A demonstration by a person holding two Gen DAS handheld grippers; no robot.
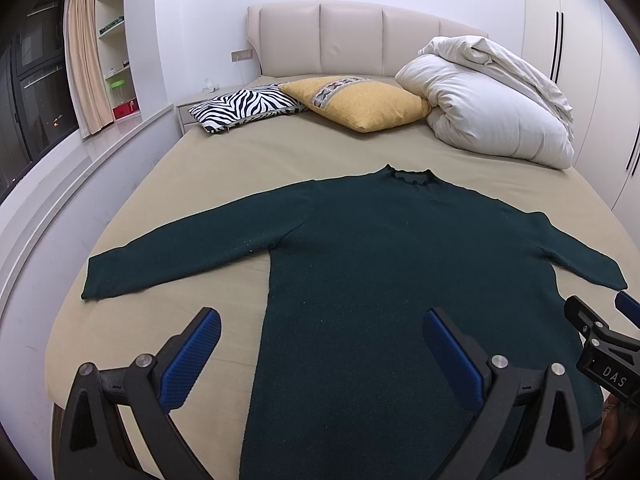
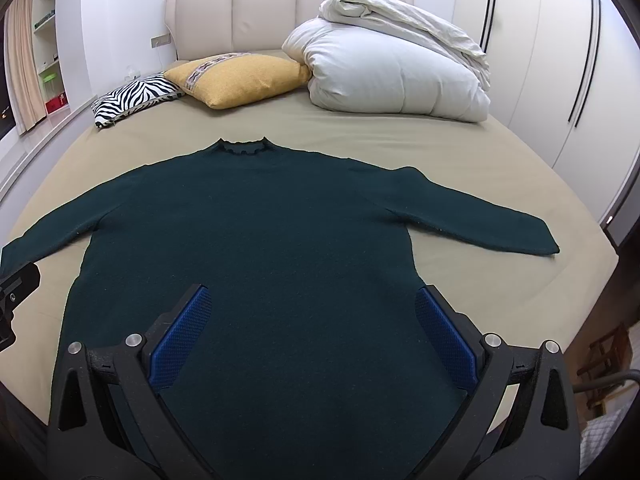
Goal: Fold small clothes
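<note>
A dark green long-sleeved sweater lies flat on the beige bed, collar toward the headboard, both sleeves spread out to the sides. It also shows in the right wrist view. My left gripper is open and empty, above the sweater's lower left edge. My right gripper is open and empty, above the sweater's lower right part. The right gripper also shows at the right edge of the left wrist view. Part of the left gripper shows at the left edge of the right wrist view.
A zebra pillow, a yellow pillow and a folded white duvet lie near the padded headboard. A window ledge runs along the left. Wardrobe doors stand to the right.
</note>
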